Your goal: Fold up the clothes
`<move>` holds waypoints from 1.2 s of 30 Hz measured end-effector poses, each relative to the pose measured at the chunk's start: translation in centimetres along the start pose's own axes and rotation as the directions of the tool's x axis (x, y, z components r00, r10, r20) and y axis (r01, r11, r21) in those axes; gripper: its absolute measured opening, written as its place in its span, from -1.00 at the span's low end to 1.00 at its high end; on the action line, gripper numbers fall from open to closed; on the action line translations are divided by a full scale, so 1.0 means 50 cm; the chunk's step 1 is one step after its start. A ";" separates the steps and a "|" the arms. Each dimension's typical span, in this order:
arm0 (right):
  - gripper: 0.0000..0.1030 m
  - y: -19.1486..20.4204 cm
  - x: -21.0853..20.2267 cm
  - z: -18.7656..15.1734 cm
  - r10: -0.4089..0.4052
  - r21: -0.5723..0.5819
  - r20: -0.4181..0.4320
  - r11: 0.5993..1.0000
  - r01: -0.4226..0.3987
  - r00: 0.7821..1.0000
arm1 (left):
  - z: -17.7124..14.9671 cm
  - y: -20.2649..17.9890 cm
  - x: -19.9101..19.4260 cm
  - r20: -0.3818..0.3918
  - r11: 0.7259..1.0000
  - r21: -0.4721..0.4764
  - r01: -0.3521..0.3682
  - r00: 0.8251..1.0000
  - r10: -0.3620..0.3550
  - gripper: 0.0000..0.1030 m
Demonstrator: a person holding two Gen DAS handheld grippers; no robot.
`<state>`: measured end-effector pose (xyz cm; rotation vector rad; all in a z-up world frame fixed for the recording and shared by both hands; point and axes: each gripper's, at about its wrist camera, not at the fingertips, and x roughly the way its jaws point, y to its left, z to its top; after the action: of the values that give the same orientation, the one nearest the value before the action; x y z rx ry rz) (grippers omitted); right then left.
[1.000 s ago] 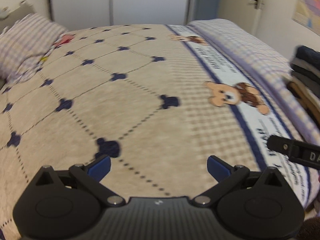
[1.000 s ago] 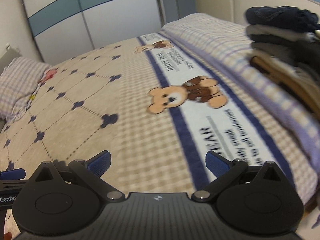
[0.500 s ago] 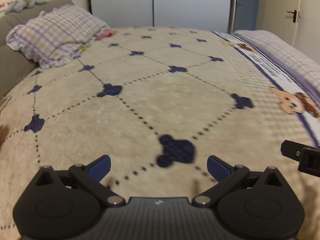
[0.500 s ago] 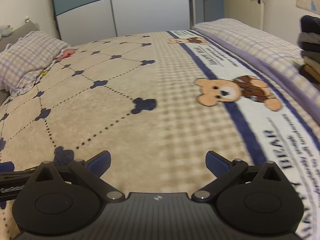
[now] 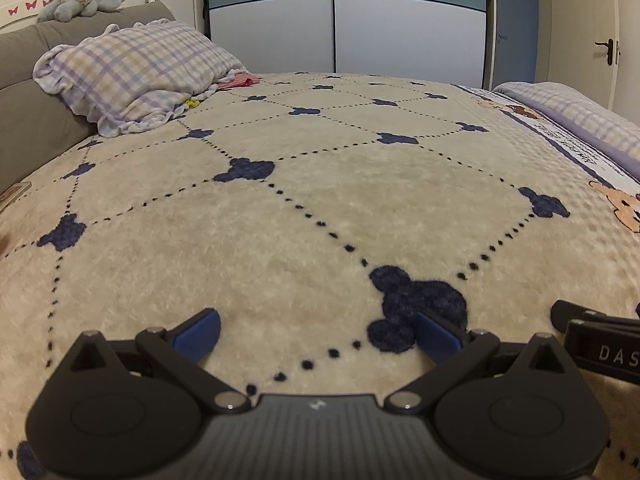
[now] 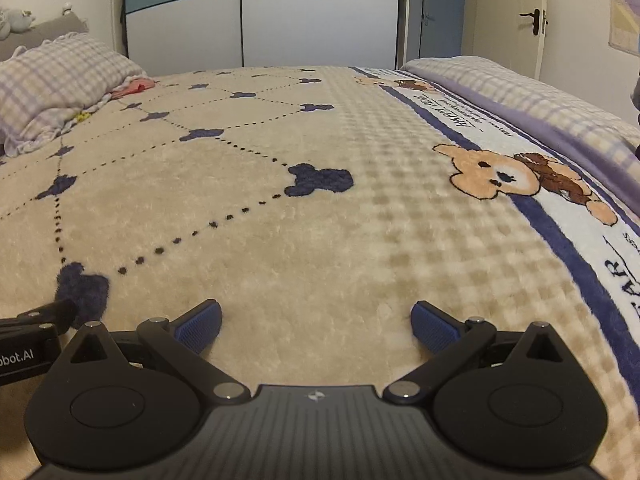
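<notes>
Both grippers hover low over a beige blanket (image 5: 320,208) with navy marks and dotted lines that covers the bed. My left gripper (image 5: 318,334) is open, with nothing between its blue pads. My right gripper (image 6: 318,326) is open too and holds nothing. In the left wrist view the right gripper's black body (image 5: 600,344) pokes in at the right edge. The left gripper's body (image 6: 28,336) shows at the left edge of the right wrist view. A small pink garment (image 5: 240,80) lies far off beside the pillow. A dark sliver of stacked clothes (image 6: 636,96) shows at the right edge.
A checked pillow (image 5: 136,72) leans on a grey headboard (image 5: 36,92) at the left. A plush toy (image 5: 76,0) sits on top of the headboard. A bear-print border (image 6: 520,176) and a checked lilac sheet (image 6: 540,104) run along the right. Wardrobe doors (image 5: 332,28) stand behind the bed.
Both views have swung left, away from the clothes stack on the right and towards the pillow and headboard. Both grippers stay open and empty.
</notes>
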<state>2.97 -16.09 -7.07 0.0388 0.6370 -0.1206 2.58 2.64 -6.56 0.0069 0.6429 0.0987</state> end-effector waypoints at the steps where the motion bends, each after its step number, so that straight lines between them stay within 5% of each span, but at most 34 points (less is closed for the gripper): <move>1: 1.00 0.000 0.000 -0.001 0.000 0.000 0.000 1.000 0.000 1.000 | 0.000 0.000 0.000 0.000 1.000 0.001 -0.001 1.000 0.001 1.00; 36: 1.00 0.000 0.002 -0.004 0.004 0.002 -0.002 1.000 -0.004 1.000 | -0.005 -0.001 -0.002 0.009 1.000 0.000 0.000 1.000 0.000 1.00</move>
<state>2.92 -16.06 -7.28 0.0421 0.6390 -0.1178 2.38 2.59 -6.71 0.0076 0.6336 0.0989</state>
